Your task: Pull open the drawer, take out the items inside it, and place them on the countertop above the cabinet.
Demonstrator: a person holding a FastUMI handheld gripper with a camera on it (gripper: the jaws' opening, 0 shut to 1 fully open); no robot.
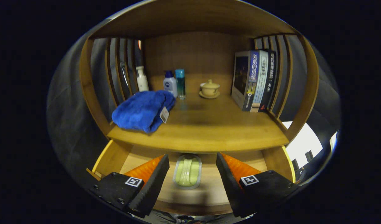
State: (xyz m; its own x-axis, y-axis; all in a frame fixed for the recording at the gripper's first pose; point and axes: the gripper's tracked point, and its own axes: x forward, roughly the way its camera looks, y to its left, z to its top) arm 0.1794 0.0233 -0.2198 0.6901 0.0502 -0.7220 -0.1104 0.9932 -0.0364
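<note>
While the drawer (206, 183) sits pulled open under the countertop (203, 133), the gripper (192, 177) hangs over it with jaws wide apart, gripping nothing.

A pale green packet (186, 171) lies on the drawer floor between the jaws, near the drawer's back edge; up on the countertop, a blue towel (142, 110) sits at the front left corner; two bottles (175, 83) and a lidded cup (209, 88) by the back edge; books (254, 81) upright at the right.

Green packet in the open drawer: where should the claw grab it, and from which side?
Come from above. The green packet lies flat on the drawer floor, long axis pointing away, centred between the open claw fingers. Probably pinch across its narrow width, mid-length.
</note>
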